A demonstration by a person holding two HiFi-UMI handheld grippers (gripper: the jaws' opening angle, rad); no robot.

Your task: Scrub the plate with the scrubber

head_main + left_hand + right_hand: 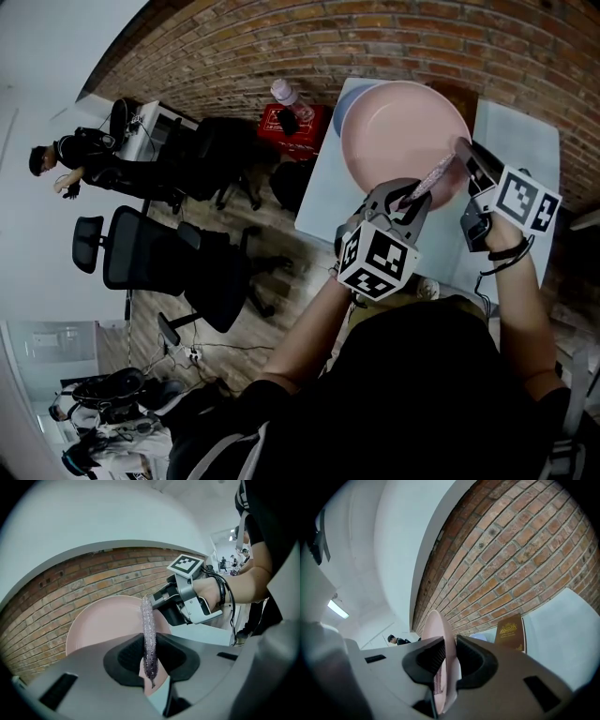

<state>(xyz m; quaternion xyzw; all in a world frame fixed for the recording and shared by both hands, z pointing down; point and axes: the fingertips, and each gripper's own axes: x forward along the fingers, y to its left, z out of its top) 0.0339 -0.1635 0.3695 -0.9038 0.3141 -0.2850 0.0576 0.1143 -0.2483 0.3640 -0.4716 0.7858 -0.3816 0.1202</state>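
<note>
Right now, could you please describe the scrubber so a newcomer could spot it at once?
Under the brick wall, find the big pink plate. The scrubber is the thin strip clamped in the left gripper, reaching over the plate's near rim; it alone is glittery purple.

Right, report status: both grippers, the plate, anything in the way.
Left gripper shut on scrubber, its tip at the plate face. Right gripper shut on plate rim. Nothing between scrubber and plate.

Bright, even indoor light (shadows soft), strong fisheye bending, dark vignetted corners.
</note>
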